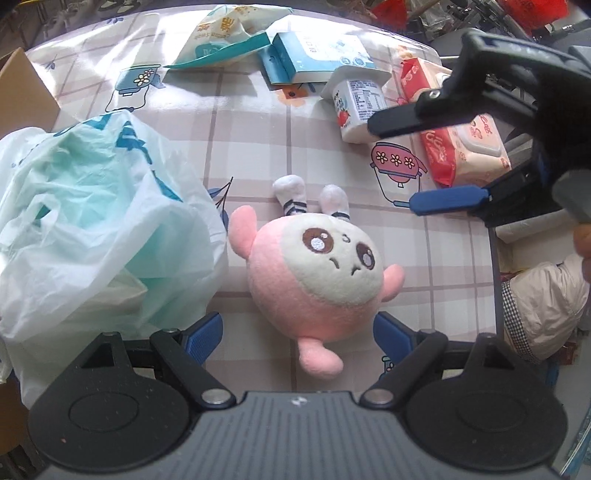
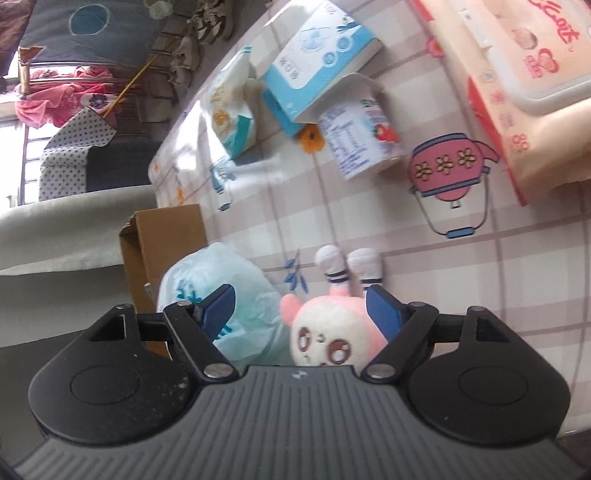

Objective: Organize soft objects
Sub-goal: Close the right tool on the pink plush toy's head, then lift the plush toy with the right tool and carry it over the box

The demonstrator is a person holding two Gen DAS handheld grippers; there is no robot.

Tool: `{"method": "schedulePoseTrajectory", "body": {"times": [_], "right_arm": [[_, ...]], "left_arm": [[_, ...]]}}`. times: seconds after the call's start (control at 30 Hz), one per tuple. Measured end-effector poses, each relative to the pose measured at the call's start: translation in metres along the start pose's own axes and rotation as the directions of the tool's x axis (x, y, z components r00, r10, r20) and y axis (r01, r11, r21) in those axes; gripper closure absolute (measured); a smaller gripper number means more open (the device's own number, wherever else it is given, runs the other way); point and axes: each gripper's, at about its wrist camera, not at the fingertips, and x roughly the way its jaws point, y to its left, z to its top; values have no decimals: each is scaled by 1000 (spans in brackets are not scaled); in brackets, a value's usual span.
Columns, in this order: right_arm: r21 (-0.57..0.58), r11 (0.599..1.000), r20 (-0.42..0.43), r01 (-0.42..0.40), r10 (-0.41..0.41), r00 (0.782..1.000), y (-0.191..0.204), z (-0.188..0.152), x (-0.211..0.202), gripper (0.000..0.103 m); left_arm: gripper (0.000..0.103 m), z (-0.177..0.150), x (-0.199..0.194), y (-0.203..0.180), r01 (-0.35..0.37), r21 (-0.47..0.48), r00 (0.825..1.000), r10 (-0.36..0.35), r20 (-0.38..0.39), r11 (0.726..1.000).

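A pink and cream plush toy (image 1: 314,277) lies on the checked tablecloth (image 1: 240,122), feet pointing away. My left gripper (image 1: 295,334) is open, its blue pads either side of the toy's lower body, not closed on it. A crumpled white and green plastic bag (image 1: 92,229) lies just left of the toy. My right gripper (image 1: 406,166) is open and hovers above the table to the right of the toy. In the right wrist view the right gripper (image 2: 301,306) is open above the toy (image 2: 332,332) and the bag (image 2: 229,295).
At the far side lie a tissue pack (image 1: 221,33), a blue and white box (image 1: 317,55), a yogurt cup (image 1: 358,103) and a wet-wipes pack (image 1: 465,144). A cardboard box (image 2: 162,251) stands at the table's left edge. The table edge runs down the right.
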Motion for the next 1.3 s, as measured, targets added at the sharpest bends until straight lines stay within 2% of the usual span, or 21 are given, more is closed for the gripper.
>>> {"method": "schedulePoseTrajectory", "body": {"times": [0.17,0.37,0.53,0.7,0.87,1.0,1.17,1.3], "right_arm": [[-22,998,-64,58,-60,996,-19,-1,33,25],[15,998,-146,55,-52,988,-31,-16,68,29],[45,998,-126,43,-37,991,-33,-20,54,33],[60,998,-77,35,-31,997,-17,-22,18,33],[40,999,-26,-18,20,999,28,-21,-16,35],[-13,995,-12,-98,98,995,84,-18,-26,36],[-114,968,-59,-223,218,974,174,-17,-2,36],[-165,937,-141,-308,287,948,248,-22,49,36]], "left_arm": [[15,7,18,-13,-14,29,1000,15,-24,999],[20,8,26,-23,-28,33,999,29,-36,999],[20,11,12,-33,1,50,1000,0,-22,999],[20,18,-27,-43,11,96,999,-15,39,995],[20,33,-86,-29,6,78,992,-16,122,997],[20,46,-142,2,-54,41,979,45,197,998],[20,55,-203,66,-163,-62,944,174,279,985],[19,54,-232,136,-220,-177,918,265,297,959]]}}
